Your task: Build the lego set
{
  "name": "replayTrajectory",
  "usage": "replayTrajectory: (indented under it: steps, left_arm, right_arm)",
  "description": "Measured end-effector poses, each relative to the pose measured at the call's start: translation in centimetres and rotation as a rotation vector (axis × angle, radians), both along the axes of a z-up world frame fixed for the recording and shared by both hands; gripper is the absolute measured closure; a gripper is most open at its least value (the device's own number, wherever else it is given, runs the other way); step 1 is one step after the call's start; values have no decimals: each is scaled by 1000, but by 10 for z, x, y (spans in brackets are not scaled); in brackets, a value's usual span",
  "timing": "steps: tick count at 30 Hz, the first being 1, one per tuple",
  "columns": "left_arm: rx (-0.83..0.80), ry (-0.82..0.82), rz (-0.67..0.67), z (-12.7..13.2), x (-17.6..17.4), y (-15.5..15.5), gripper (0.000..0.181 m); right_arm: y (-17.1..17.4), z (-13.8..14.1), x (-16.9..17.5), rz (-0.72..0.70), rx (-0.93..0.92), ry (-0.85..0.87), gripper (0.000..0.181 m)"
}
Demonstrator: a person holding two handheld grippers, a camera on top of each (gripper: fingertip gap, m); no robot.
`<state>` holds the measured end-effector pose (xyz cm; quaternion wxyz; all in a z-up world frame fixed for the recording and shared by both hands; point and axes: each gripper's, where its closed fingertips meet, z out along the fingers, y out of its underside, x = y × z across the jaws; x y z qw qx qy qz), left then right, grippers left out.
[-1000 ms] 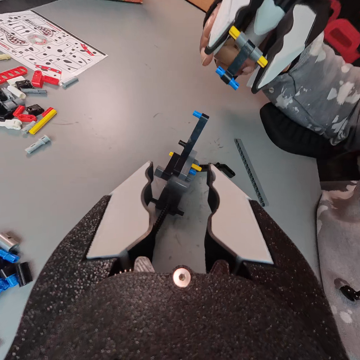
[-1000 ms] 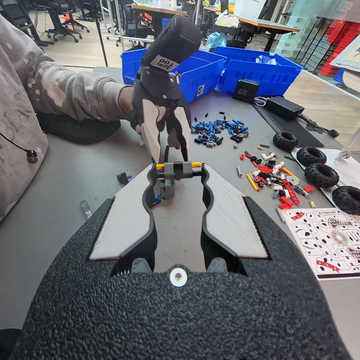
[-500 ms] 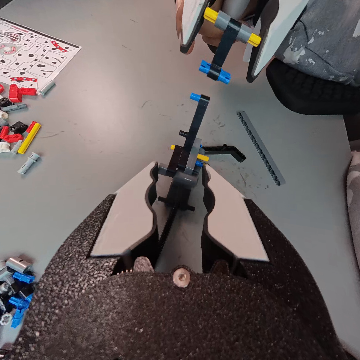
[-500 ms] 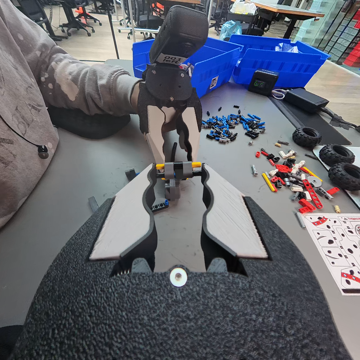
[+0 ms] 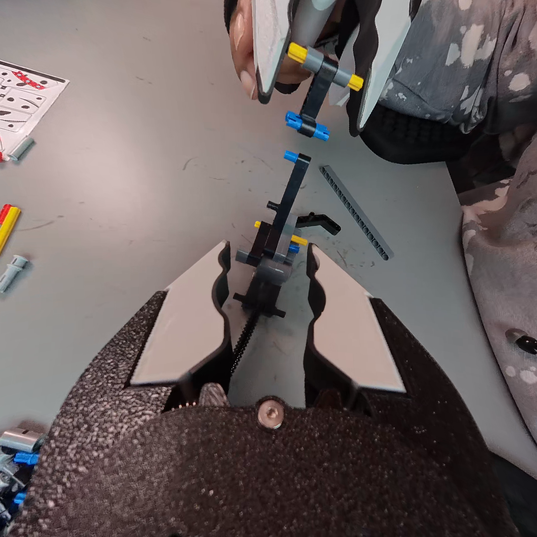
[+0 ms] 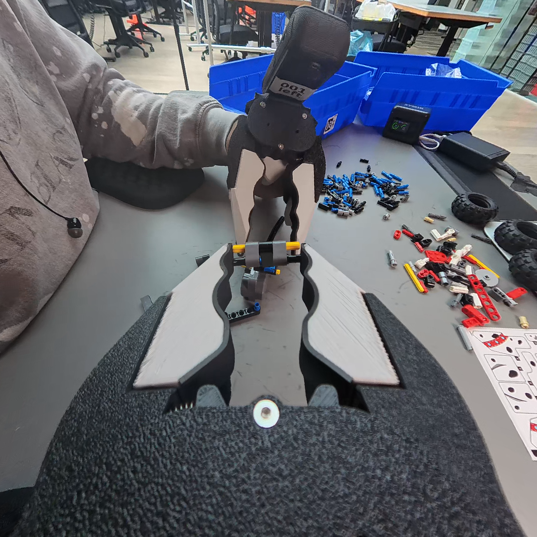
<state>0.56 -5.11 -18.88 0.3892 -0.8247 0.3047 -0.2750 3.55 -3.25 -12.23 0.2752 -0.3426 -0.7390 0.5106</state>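
**A:** What lies along the left side of the grey worktop (image 5: 122,180)?

**B:** In the left wrist view, a printed sticker sheet (image 5: 26,101) at the far left edge, with a yellow axle (image 5: 8,229) and a pale grey pin (image 5: 13,271) below it.

**A:** And in the middle?

**B:** The left gripper (image 5: 268,250) points at a partly built lego assembly (image 5: 274,250) standing on the worktop. Its fingers sit on either side of the assembly with a visible gap, so it is open. A black beam with a blue pin on top rises from the assembly.

**A:** Above that?

**B:** The right gripper (image 5: 315,81) is clamped on a small sub-assembly (image 5: 319,87): a yellow axle through grey sleeves, with a black beam hanging down to blue pins. Those pins hover just above the upright beam, apart from it.

**A:** To the right?

**B:** A long grey beam (image 5: 356,212) lies flat, beside a grey patterned sleeve (image 5: 494,261).
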Motion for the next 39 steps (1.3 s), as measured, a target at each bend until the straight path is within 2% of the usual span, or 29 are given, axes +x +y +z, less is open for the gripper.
replayTrajectory:
  steps: [1,4,8,11,13,22,30,39]
  left_arm:
    - [8,-22,8,5,-1,0,128]
    - [53,-128,68,28,-6,5,129]
    - [58,-392,154,63,-7,10,137]
    - [33,-554,193,78,-4,11,140]
    - [40,-599,183,83,2,9,141]
    - [-93,-619,190,66,19,9,155]
    - [-195,-755,153,70,29,6,170]
    - [-264,-841,152,70,29,6,173]
  right_arm:
    - [0,1,0,-1,0,3,135]
    - [0,5,-1,-10,0,21,136]
    - [-2,10,-4,-23,12,52,135]
    - [-7,12,-7,-24,21,70,136]
    - [-9,14,-9,-29,22,78,136]
    - [-19,10,-10,-6,24,63,136]
    - [-24,12,-11,-1,52,88,136]
    - [-25,13,-11,-4,85,110,135]
